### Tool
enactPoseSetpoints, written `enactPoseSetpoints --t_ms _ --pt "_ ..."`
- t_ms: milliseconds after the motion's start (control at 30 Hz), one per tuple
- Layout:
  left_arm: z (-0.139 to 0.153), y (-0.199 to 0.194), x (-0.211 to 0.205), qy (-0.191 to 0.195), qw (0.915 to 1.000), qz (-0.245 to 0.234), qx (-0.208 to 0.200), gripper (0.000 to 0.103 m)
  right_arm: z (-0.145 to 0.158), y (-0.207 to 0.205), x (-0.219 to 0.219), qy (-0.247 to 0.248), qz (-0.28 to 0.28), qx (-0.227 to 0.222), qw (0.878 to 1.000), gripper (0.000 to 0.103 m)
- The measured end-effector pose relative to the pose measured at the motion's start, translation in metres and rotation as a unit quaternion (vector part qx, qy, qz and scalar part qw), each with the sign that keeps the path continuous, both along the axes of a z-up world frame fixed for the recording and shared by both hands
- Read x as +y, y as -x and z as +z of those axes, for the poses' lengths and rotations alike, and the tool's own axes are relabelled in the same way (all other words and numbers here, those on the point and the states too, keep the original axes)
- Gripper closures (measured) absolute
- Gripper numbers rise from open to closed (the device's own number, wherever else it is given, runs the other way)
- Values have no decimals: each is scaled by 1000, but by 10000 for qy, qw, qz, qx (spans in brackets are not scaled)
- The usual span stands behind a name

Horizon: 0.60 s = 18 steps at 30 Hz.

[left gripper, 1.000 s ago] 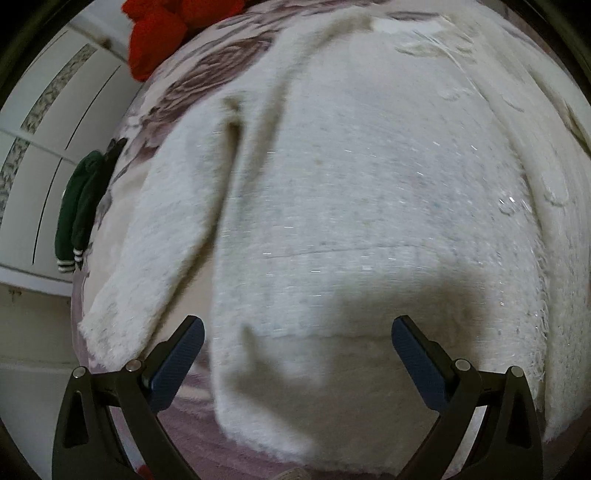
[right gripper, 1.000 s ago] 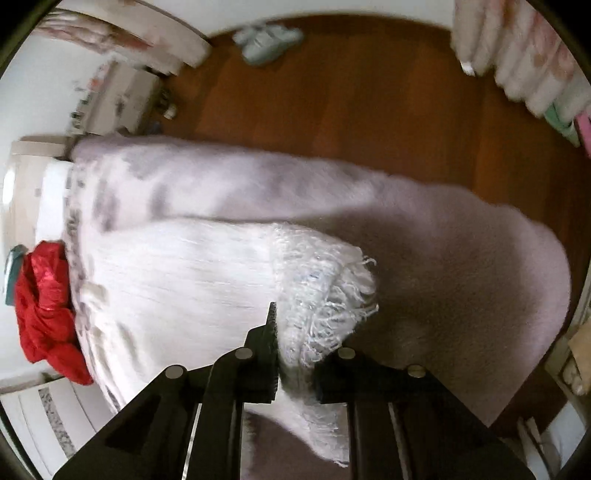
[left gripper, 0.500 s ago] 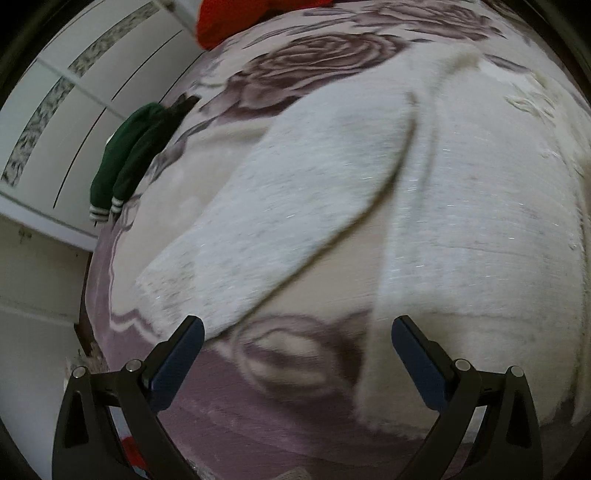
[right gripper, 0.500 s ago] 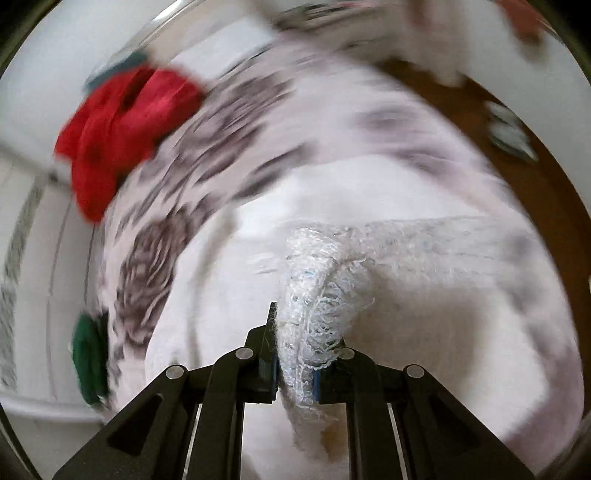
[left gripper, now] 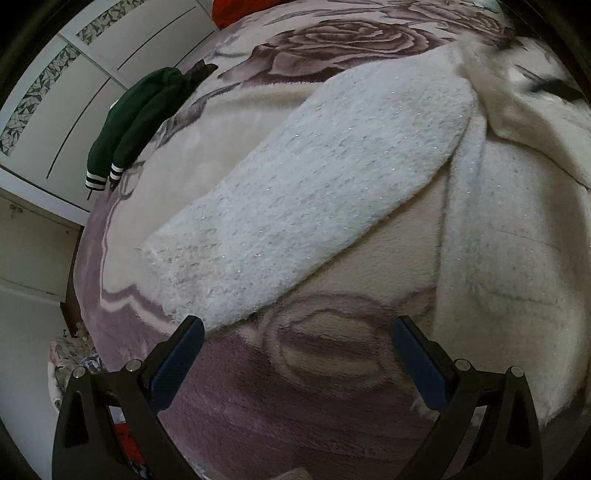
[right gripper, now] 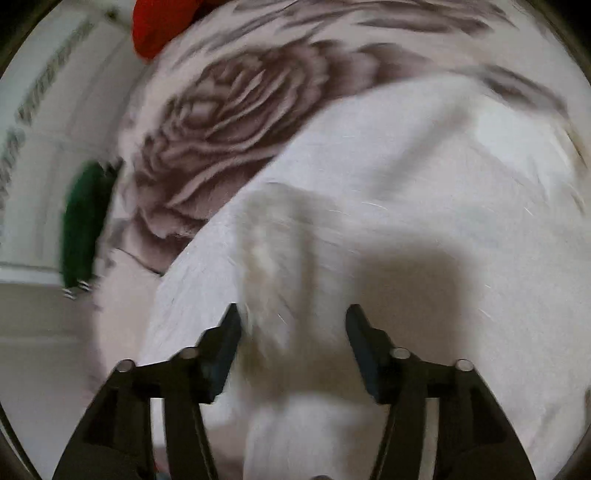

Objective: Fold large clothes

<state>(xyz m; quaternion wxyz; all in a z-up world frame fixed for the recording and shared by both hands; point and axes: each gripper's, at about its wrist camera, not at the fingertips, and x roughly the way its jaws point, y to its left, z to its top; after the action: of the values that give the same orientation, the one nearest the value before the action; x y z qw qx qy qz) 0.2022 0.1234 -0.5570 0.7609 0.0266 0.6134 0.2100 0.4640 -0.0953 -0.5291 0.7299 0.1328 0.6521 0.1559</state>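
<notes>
A fluffy white sweater (left gripper: 509, 258) lies on the bed's purple rose-patterned blanket (left gripper: 295, 406). Its sleeve (left gripper: 314, 192) stretches down and to the left, and the cuff ends just ahead of my left gripper (left gripper: 295, 325). That gripper is open above the blanket, holding nothing. In the blurred right wrist view the sweater (right gripper: 424, 184) fills the frame. My right gripper (right gripper: 293, 314) is opening, with a raised fold of the sweater (right gripper: 280, 258) between its jaws. The fold lies by the left finger and clear of the right one.
A dark green garment (left gripper: 140, 118) with striped cuffs lies at the blanket's left edge, also seen as the green garment (right gripper: 85, 229). A red garment (right gripper: 162, 26) sits at the far end of the bed. White wardrobe doors (left gripper: 55, 92) stand beyond the left edge.
My left gripper has shifted from over the sweater's body to its sleeve cuff, still open. My right gripper carried the fringed edge across onto the sweater, and its jaws have parted from it.
</notes>
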Motion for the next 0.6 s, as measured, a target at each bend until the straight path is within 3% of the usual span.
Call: enactPoseSetpoints --t_ms 100,167,200,233,367,433,467,500,533,567,600 --pt "2 -3 5 15 10000 88 6 0 26 38 -104 912 -753 -150 9929 42" --pt "4 -9 4 14 9999 120 1 0 17 63 -168 2001 -911 72 9755 40" --pt "6 -13 1 -9 9999 106 -8 0 7 71 -189 2280 -880 242 9694 40" --pt "7 -17 -3 -46 10000 76 -20 0 -7 77 -209 2440 -850 411 9652 40" --pt "16 -34 -29 -298 9994 -111 -118 0 -55 79 -241 2407 -302 732 9674 41" --pt "19 -39 -43 -379 9990 -173 -133 0 -63 72 -254 2678 -406 461 9615 54" --pt "19 -43 -53 -430 9988 -217 -106 0 -61 69 -266 2698 -622 375 9602 67" --pt "20 -46 -60 -464 9986 -239 -75 0 -56 68 -287 2591 -1101 275 9592 85" --pt "22 -49 -67 -506 9984 -241 -61 0 -52 69 -314 2433 -1675 230 9551 95" --pt "24 -52 -71 -527 9983 -224 -60 0 -51 73 -338 2217 -2112 267 9516 103" --pt "25 -55 -77 -537 9984 -185 -53 0 -54 75 -350 2123 -2280 321 9497 103"
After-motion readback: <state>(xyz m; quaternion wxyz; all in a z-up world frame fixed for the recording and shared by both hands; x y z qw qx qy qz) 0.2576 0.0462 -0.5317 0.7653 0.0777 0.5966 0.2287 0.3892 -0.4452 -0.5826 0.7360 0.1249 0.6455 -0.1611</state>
